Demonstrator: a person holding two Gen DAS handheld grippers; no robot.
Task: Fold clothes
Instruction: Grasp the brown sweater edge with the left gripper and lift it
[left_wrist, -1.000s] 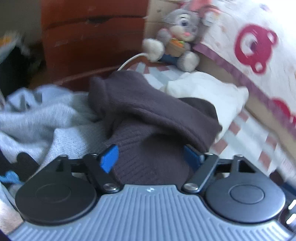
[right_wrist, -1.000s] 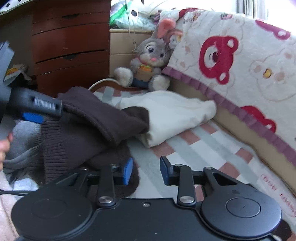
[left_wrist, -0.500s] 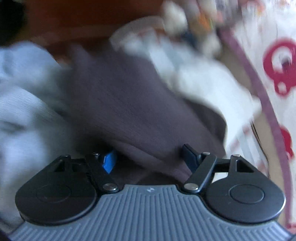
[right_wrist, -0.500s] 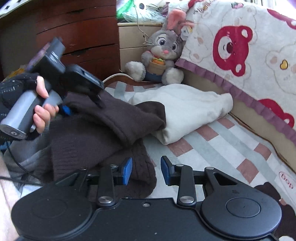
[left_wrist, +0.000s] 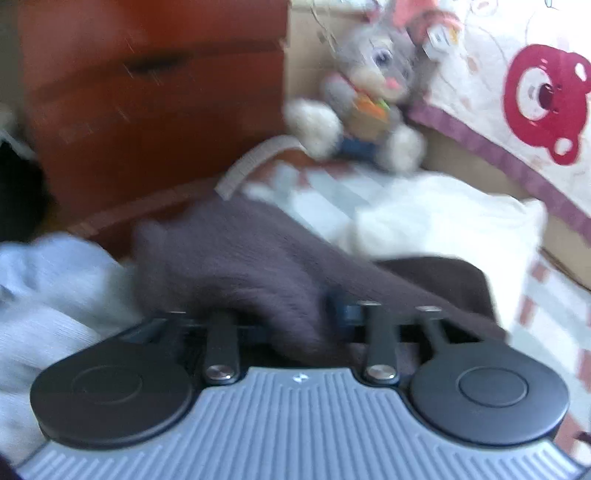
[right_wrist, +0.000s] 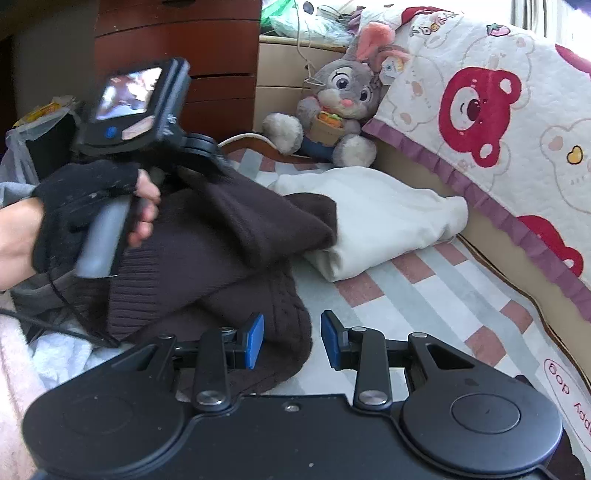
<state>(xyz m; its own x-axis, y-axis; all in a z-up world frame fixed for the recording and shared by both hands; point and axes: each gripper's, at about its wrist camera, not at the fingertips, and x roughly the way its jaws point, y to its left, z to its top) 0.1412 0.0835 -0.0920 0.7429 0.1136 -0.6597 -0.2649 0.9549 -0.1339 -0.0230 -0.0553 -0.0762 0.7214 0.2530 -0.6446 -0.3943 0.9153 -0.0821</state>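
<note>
left wrist view, blurred: the left tool (left_wrist: 291, 314) is closed on a fold of the brown sweater (left_wrist: 236, 254), which lies on the bed (left_wrist: 546, 295) beside a white cloth (left_wrist: 443, 225).

right wrist view: the right tool (right_wrist: 291, 341) is narrowly open and empty, over the sweater's hem near the bed's front edge. a gloved hand (right_wrist: 85, 206) holds the left tool against the sweater. a toy rabbit (right_wrist: 332, 110) sits at the bed's far edge.

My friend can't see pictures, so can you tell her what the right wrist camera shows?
A gloved hand holds the left gripper on a dark brown knitted sweater heaped on a striped bed sheet. The open right gripper hovers at the sweater's near edge. Behind lie a folded cream cloth and a grey plush bunny.
</note>
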